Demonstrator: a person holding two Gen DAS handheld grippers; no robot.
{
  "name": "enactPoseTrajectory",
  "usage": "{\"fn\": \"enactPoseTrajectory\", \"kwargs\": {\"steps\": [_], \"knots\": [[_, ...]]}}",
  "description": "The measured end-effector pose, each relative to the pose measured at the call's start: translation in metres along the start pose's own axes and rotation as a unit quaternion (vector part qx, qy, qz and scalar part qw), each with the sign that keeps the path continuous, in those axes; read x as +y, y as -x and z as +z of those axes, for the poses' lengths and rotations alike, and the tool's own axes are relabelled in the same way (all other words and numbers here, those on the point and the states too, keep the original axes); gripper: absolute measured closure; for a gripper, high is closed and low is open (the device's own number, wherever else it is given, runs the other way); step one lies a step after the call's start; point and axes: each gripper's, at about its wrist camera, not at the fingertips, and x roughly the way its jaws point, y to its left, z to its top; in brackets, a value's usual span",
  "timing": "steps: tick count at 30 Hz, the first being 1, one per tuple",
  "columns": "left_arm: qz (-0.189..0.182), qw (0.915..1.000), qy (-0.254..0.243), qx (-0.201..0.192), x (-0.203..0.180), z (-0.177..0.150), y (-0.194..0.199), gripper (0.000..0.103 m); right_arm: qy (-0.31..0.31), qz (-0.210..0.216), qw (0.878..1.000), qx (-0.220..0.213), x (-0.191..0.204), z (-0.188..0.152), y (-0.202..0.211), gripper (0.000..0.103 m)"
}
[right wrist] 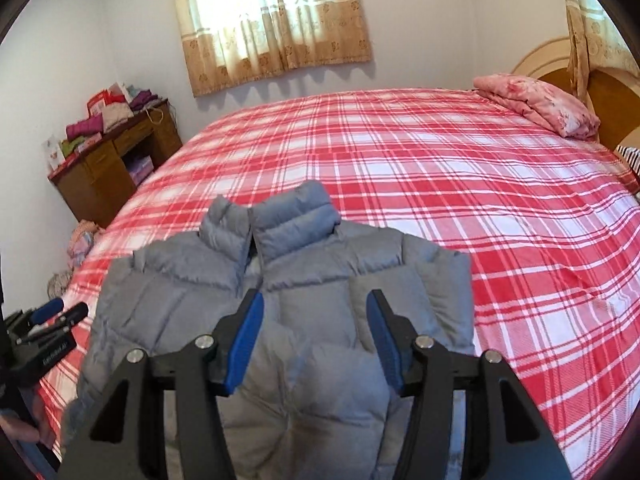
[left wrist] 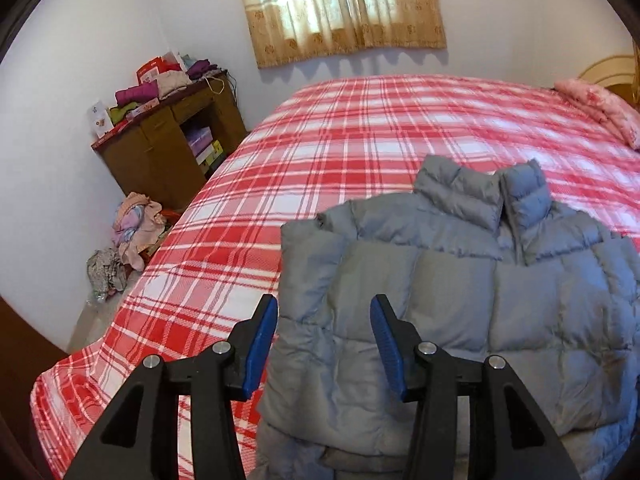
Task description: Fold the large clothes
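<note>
Wide bed (right wrist: 460, 184) under a red plaid cover, bare toward the headboard and far edge: ample room for a fold. Near the foot edge, grey puffer jacket (right wrist: 304, 288) front-up, collar away, both sleeves tucked across the chest. Slippery, springy padding; likely to bounce open or slide off that edge if tugged. Left gripper (left wrist: 324, 320) and right gripper (right wrist: 316, 312) above it, both spread wide, holding nothing.

A home bedroom: a large bed (right wrist: 400, 168) under a red plaid sheet, a curtained window (right wrist: 272, 20), and a wooden desk (left wrist: 160, 148) piled with folded clothes.
</note>
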Motion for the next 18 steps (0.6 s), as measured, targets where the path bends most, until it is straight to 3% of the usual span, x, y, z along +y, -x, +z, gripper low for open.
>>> {"fn": "enactPoseTrajectory", "kwargs": {"steps": [2,4,9,14,18], "knots": [[-0.006,1.0000,0.006,-0.005,0.000,0.004,0.001,0.053,-0.009,0.002,1.000,-0.007,-0.003,0.003,0.002,0.037],[-0.005,0.9999,0.001,-0.015,-0.003,0.011,0.004,0.053,-0.016,0.006,1.000,-0.010,-0.005,0.010,0.000,0.020],[-0.003,0.9996,-0.007,-0.028,-0.010,0.040,-0.004,0.045,-0.034,0.010,0.999,0.003,-0.010,0.048,-0.022,0.019],[0.054,0.9970,-0.027,-0.049,-0.020,0.056,-0.028,0.037,-0.071,0.018,0.995,0.060,-0.011,0.085,-0.069,0.019],[0.030,0.9994,-0.015,-0.008,-0.024,0.051,-0.066,0.037,-0.099,0.021,0.989,0.106,-0.007,0.095,-0.112,0.019]]}}
